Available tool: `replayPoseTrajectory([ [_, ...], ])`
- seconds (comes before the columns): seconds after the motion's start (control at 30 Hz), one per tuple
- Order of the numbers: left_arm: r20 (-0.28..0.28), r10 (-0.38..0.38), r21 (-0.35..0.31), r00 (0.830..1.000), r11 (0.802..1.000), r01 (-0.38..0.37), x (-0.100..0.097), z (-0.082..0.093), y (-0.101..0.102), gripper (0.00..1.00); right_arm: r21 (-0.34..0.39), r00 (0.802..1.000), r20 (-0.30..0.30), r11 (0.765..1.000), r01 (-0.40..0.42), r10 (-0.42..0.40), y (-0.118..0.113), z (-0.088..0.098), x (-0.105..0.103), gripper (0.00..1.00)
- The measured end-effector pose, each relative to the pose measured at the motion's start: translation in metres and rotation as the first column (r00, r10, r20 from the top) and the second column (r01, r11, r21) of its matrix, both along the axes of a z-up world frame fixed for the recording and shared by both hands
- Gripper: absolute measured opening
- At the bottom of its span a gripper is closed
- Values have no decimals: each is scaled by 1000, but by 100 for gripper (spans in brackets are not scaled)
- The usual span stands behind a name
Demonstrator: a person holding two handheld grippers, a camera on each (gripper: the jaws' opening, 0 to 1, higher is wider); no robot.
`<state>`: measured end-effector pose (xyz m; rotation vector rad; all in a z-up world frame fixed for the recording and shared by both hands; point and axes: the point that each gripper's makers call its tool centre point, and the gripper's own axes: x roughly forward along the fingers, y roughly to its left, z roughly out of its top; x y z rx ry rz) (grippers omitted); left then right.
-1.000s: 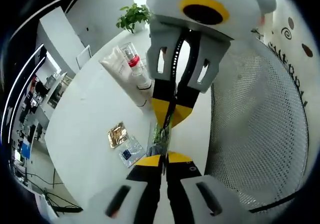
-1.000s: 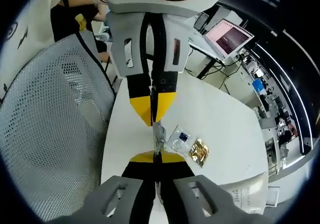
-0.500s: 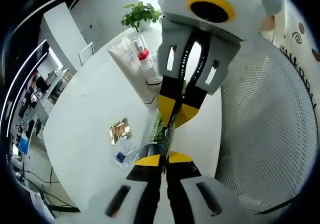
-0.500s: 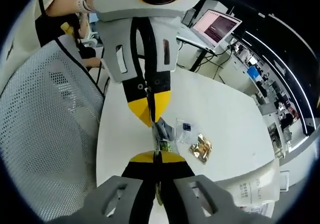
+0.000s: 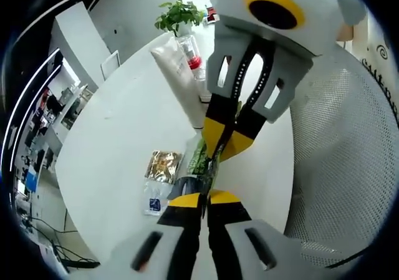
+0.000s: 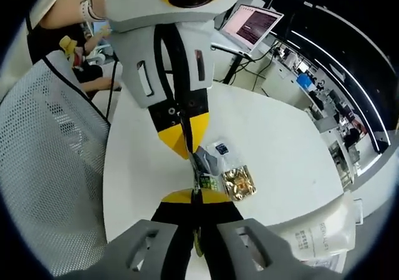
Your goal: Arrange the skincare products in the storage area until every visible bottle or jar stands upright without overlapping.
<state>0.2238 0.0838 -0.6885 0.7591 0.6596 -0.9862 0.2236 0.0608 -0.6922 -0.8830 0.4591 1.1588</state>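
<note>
Two grippers meet tip to tip over the white surface (image 5: 106, 143), and between them we see a green sachet (image 5: 201, 161) held by its ends: the left gripper (image 5: 204, 198) has its jaws closed on the near end, and the right gripper (image 5: 225, 144), coming down from above in the left gripper view, has its jaws pinched on the far end. In the right gripper view the same sachet (image 6: 202, 181) sits at the tips of the right gripper (image 6: 195, 196), with the left gripper (image 6: 187, 148) opposite. Just beside it on the surface lie a gold sachet (image 5: 163, 164) and a clear sachet (image 5: 153, 200). Farther off we see a white tube (image 5: 176, 65), a clear bottle with red (image 5: 191, 52), and a potted plant (image 5: 176, 16). A white mesh basket (image 5: 340, 149) stands alongside.
</note>
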Motion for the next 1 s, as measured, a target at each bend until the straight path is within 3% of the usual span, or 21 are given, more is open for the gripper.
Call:
replayPoseTrajectory([
  [0.6, 27, 0, 11, 1000, 1000, 0, 34, -6, 2, 0, 30, 998, 19, 997, 66, -67, -6, 1, 27, 4],
  [1.0, 1, -32, 11, 999, 999, 32, 26, -19, -3, 0, 9, 998, -6, 998, 59, -59, -11, -14, 19, 4],
])
